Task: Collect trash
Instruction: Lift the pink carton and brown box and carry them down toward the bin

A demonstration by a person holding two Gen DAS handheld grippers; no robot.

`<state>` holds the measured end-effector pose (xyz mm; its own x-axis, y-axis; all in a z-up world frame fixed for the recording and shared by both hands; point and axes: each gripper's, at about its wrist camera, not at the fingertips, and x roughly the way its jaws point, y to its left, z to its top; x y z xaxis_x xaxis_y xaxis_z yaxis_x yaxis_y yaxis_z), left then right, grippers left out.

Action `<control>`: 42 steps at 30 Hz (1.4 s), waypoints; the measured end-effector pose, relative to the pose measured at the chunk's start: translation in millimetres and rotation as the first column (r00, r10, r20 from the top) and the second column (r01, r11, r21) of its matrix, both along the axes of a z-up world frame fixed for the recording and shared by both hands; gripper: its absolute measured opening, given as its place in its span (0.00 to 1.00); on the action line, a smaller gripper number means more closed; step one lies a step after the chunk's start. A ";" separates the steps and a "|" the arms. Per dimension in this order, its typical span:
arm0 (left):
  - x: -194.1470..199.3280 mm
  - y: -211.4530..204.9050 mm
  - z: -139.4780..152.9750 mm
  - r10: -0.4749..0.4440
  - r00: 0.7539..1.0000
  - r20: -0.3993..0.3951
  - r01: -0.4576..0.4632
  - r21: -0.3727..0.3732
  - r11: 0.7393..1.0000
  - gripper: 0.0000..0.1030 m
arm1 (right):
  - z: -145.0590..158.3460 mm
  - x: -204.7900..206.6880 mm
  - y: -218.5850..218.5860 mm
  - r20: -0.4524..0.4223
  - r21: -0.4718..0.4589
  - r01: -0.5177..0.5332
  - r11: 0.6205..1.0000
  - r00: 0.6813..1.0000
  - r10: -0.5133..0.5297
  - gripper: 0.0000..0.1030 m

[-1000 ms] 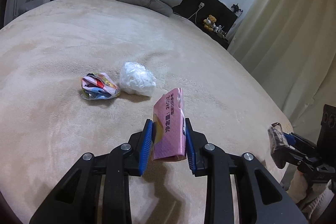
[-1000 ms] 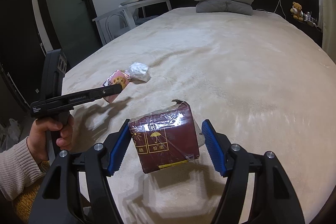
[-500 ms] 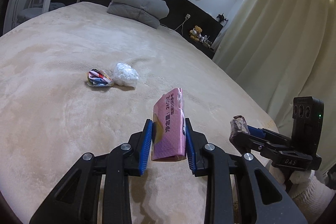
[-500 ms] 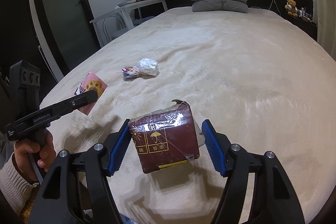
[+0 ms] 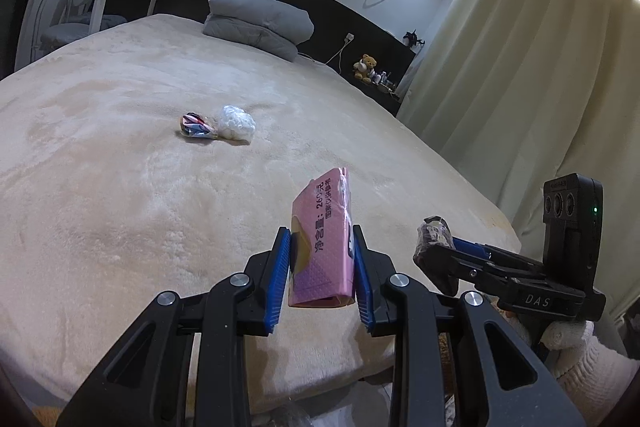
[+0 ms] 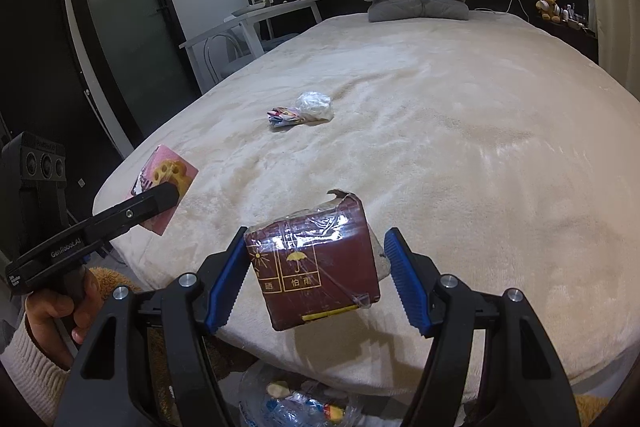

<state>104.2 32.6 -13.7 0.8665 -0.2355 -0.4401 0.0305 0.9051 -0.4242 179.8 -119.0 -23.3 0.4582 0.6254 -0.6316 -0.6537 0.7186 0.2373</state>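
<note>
The left gripper (image 5: 320,267) is clenched on a flat pink packet (image 5: 324,247), held upright over the near edge of the bed (image 5: 120,227). Only the right wrist view shows the packet's printed face (image 6: 166,183) and the bare hand (image 6: 60,311) on that gripper's handle. The crumpled colourful wrapper (image 5: 196,126) lies touching the white plastic wad (image 5: 236,123), both well in from the near edge, toward the bed's middle. The right gripper (image 6: 316,279) grasps a dark red film-wrapped box (image 6: 316,267), tilted, also over the near edge; the left wrist view catches just its end (image 5: 432,239). Below the edge, only the right wrist view shows a clear bag of litter (image 6: 296,403) on the floor.
</note>
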 end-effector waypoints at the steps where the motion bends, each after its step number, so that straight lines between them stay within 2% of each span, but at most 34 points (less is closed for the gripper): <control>1: -6.2 -3.3 -0.1 -0.002 1.000 0.001 0.002 0.004 1.000 0.28 | 0.3 -5.6 -2.3 -0.003 0.007 0.002 1.000 1.000 -0.002 0.65; 6: -36.5 -17.6 -1.2 -0.001 1.000 0.007 0.001 0.025 1.000 0.28 | -0.2 -36.2 -15.0 -0.005 0.032 0.005 0.999 1.000 -0.004 0.65; 11: -57.6 -23.4 -2.2 0.000 1.000 0.013 -0.001 0.017 1.000 0.28 | -6.9 -57.0 -23.5 -0.018 0.020 0.008 1.000 1.000 -0.008 0.65; 17: -77.7 -36.5 -10.2 -0.018 1.000 -0.020 0.019 0.048 0.999 0.28 | -21.8 -72.9 -29.4 -0.043 -0.003 0.005 1.000 0.999 -0.006 0.65; 20: -86.4 -44.4 -18.3 -0.012 0.998 -0.062 0.018 0.091 0.996 0.28 | -26.6 -80.8 -30.6 -0.053 -0.017 -0.009 1.000 0.999 0.008 0.65; 24: -91.1 -49.8 -28.6 -0.029 0.994 -0.102 0.039 0.098 0.994 0.28 | -30.1 -90.1 -31.4 -0.074 -0.009 -0.038 0.999 0.997 0.037 0.65; 27: -91.1 -55.3 -37.6 -0.043 0.989 -0.144 0.057 0.097 0.994 0.28 | -34.3 -94.9 -29.2 -0.107 0.001 -0.057 0.998 0.993 0.057 0.65; 31: -95.2 -56.3 -48.7 -0.026 0.983 -0.183 0.039 0.065 0.997 0.28 | -42.4 -97.1 -20.4 -0.138 -0.020 -0.066 0.998 0.988 0.063 0.65; 33: -96.5 -57.0 -52.5 -0.019 0.978 -0.206 0.033 0.065 0.997 0.28 | -46.5 -95.5 -18.1 -0.179 -0.002 -0.067 0.998 0.982 0.066 0.65; 36: -97.4 -54.2 -60.7 -0.007 0.966 -0.257 0.021 0.054 0.998 0.28 | -53.9 -96.4 -15.0 -0.220 -0.011 -0.050 0.999 0.974 0.047 0.65; 38: -95.2 -51.8 -70.5 -0.027 0.950 -0.310 0.036 0.022 0.999 0.28 | -61.9 -96.0 -13.1 -0.258 -0.023 -0.034 0.999 0.966 0.027 0.65; 42: -90.8 -48.9 -84.4 -0.036 0.922 -0.384 0.045 0.013 0.999 0.28 | -75.8 -92.0 -8.2 -0.343 -0.029 -0.020 0.999 0.939 0.009 0.65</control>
<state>13.4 -16.2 -98.1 0.6201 -0.2538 -0.7424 -0.0942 0.9153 -0.3916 87.9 -127.2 -99.1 0.2017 0.6075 -0.7683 -0.5475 0.7203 0.4258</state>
